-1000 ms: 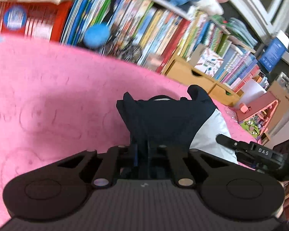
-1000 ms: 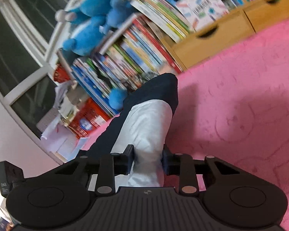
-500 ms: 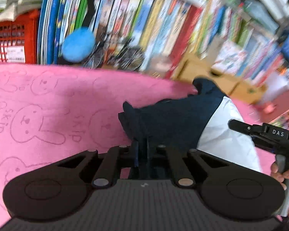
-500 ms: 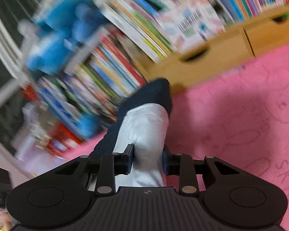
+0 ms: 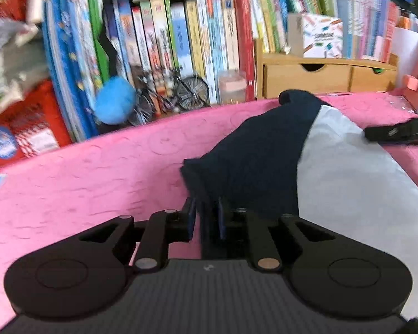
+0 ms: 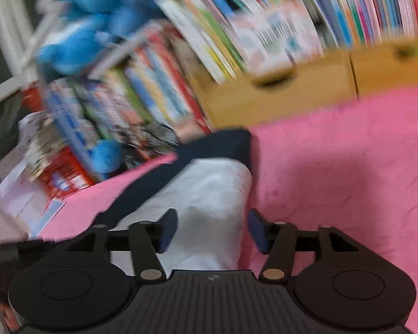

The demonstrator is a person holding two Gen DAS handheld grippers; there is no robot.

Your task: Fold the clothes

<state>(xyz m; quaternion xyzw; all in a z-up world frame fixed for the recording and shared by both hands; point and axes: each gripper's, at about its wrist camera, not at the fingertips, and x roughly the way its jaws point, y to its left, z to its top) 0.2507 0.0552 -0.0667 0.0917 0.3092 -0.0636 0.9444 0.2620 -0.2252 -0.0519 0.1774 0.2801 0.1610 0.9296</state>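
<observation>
Navy-and-white garment (image 5: 278,161) lies folded on the pink bunny-print blanket (image 5: 83,183), its navy part to the left and far end, its white panel to the right and near. Left gripper (image 5: 206,217) sits at the garment's near-left corner; its jaws are just starting to part, a narrow gap, with a fold of navy cloth between the blue pads and seemingly touching only the right one. Right gripper (image 6: 213,229) is at the white panel's near end; its jaws are opening, both pads standing clear of the cloth, white fabric between them but not pinched. In the left view the right gripper's black finger shows at the garment's right edge. Far behind: a row of upright books (image 5: 181,41), a wooden drawer unit (image 5: 320,76), a blue plush ball (image 5: 114,104). Right view is motion-blurred.
</observation>
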